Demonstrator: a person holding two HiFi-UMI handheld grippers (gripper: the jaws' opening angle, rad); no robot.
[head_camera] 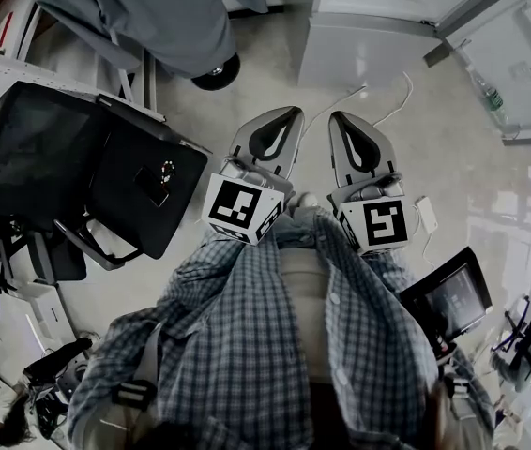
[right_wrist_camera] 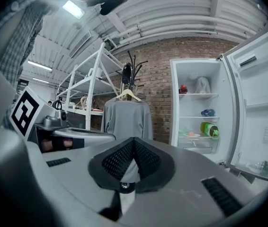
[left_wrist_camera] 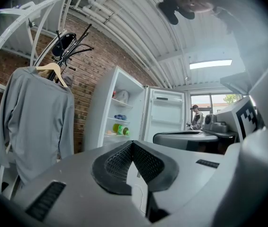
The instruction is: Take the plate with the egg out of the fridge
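The white fridge (head_camera: 369, 26) stands open ahead of me, its door (head_camera: 519, 64) swung to the right. A small plate with the egg (right_wrist_camera: 191, 135) rests on a lower shelf beside a green bottle (right_wrist_camera: 209, 129). In the left gripper view that plate (left_wrist_camera: 111, 133) shows small and far off. My left gripper (head_camera: 292, 111) and right gripper (head_camera: 334, 116) are side by side in front of my body, pointing at the fridge from some way off. The left gripper (left_wrist_camera: 132, 143) is shut and empty. So is the right gripper (right_wrist_camera: 134, 140).
A grey garment (right_wrist_camera: 127, 119) hangs on a hanger left of the fridge, by a white shelf rack (right_wrist_camera: 86, 89). A black office chair (head_camera: 87, 167) stands at my left. A white cable (head_camera: 378, 101) lies on the floor before the fridge. Another person (left_wrist_camera: 196, 116) stands far off.
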